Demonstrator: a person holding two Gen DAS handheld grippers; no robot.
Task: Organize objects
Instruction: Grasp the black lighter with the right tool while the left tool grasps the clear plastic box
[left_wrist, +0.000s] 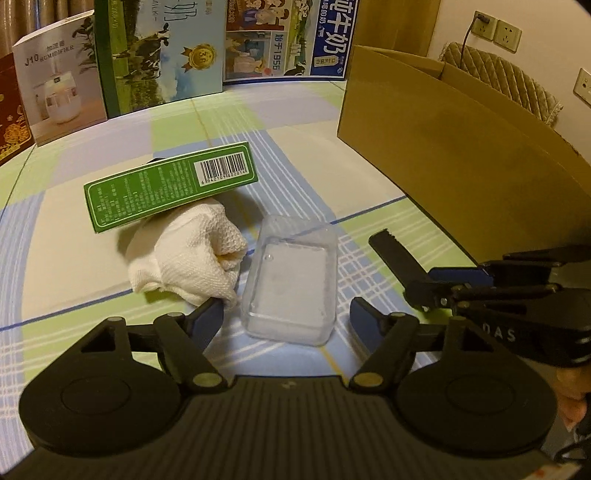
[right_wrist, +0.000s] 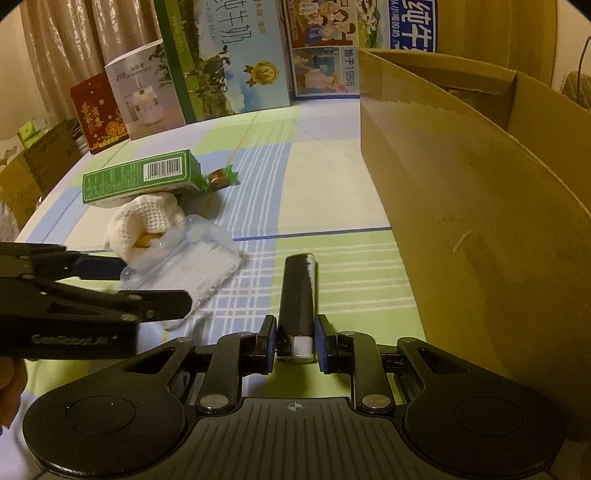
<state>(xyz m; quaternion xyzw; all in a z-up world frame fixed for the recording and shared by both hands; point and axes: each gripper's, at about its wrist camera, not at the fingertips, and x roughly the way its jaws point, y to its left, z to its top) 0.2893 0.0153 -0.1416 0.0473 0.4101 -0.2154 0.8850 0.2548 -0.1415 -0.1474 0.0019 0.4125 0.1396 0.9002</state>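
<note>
- Black, tube-shaped object (right_wrist: 297, 295) with a white end is what my right gripper (right_wrist: 295, 343) is pinching near that end; its length sticks out toward 12 o'clock in the right wrist view, over the checked tablecloth (right_wrist: 325, 177).
- In the left wrist view I see that same gripper (left_wrist: 424, 291) coming in from 3 o'clock, with the tube (left_wrist: 393, 254) pointing toward 10 o'clock.
- My left gripper (left_wrist: 286, 319) is spread wide, its blue-padded fingers either side of the near end of a clear plastic tray (left_wrist: 291, 284); I cannot tell whether the pads touch it.
- From the right wrist view the left gripper (right_wrist: 147, 288) enters from 9 o'clock, with the clear plastic tray (right_wrist: 188, 258) lying flat at its tips.
- Just beside the tray at 10 o'clock lies a crumpled white cloth (left_wrist: 188, 254), touching the tip of my left gripper's left finger.
- A green carton with a barcode (left_wrist: 170, 186) rests tilted on top of the cloth.
- Behind the carton, the right wrist view shows a small wrapped item with green ends (right_wrist: 221, 177) on the tablecloth.
- An open cardboard box (left_wrist: 454, 147) stands at 2 o'clock, well apart from the tray.
- Along the far edge at 12 o'clock stand a humidifier box (left_wrist: 59, 85) and milk cartons (left_wrist: 162, 51).
</note>
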